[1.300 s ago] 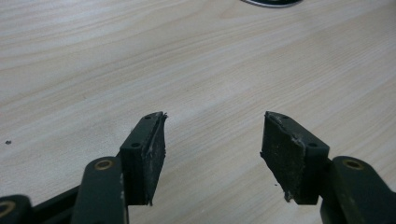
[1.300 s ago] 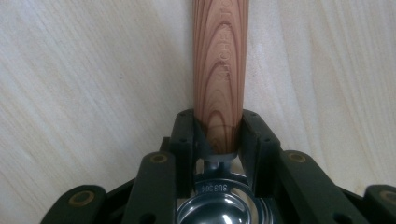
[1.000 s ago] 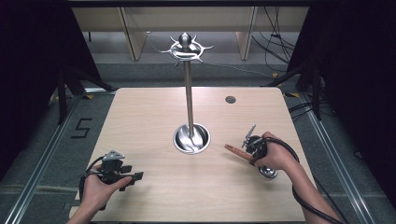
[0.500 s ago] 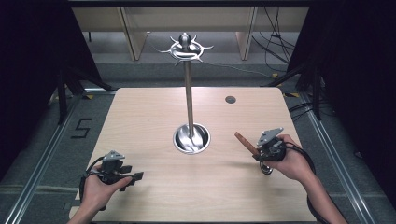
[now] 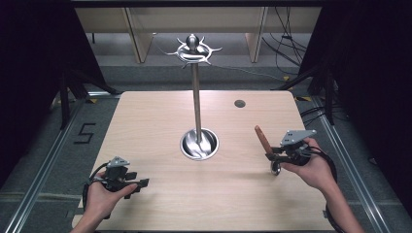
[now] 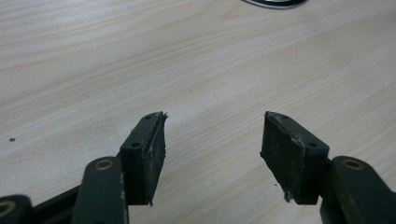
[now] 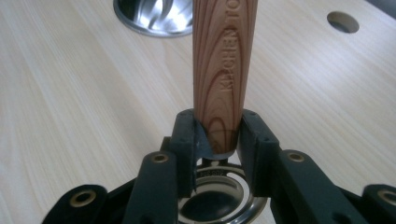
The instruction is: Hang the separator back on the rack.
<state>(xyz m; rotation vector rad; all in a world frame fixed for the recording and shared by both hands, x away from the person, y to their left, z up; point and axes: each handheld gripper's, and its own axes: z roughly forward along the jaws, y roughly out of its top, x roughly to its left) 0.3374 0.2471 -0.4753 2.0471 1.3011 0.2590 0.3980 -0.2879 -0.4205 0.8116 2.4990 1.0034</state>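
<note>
My right fingers (image 7: 217, 135) grip a wooden-handled kitchen utensil (image 7: 223, 60) near where the handle meets its round metal head, the handle rising up and away from my hand above the bench (image 5: 160, 121). To hang it on the steel hook stand (image 5: 196, 97) cleanly, I judge I should keep the clamp firm and the head free to catch a hook. My left fingers (image 6: 212, 140) rest apart, holding nothing, low over the bench.
</note>
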